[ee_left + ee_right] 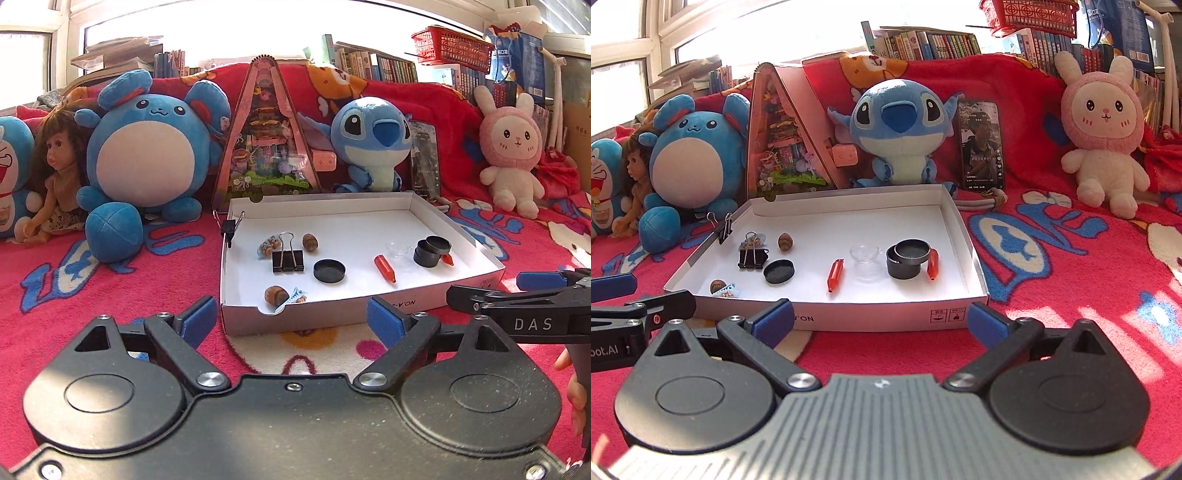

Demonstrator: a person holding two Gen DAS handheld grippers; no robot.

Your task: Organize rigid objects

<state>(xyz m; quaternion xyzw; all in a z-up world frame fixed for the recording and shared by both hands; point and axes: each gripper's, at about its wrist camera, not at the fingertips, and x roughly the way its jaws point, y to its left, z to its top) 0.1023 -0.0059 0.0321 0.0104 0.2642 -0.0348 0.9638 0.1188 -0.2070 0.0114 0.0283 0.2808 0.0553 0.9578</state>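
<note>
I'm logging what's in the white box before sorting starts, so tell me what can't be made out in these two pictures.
- Second orange piece: in both wrist views the stacked black round tins cover most of it.
- Small patterned bundle: in the right wrist view the black binder clip hides most of it.
- Brown nut and blue clip: in the right wrist view the box's front wall cuts them off.
- Small printed symbols on that wall: too small to read.

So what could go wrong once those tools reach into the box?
The clear glass cup is hard to see and sits close to the stacked black tins, so a pad may knock it. The orange tubes could roll away. Both tools, left and right, are open and side by side, so they might collide.
</note>
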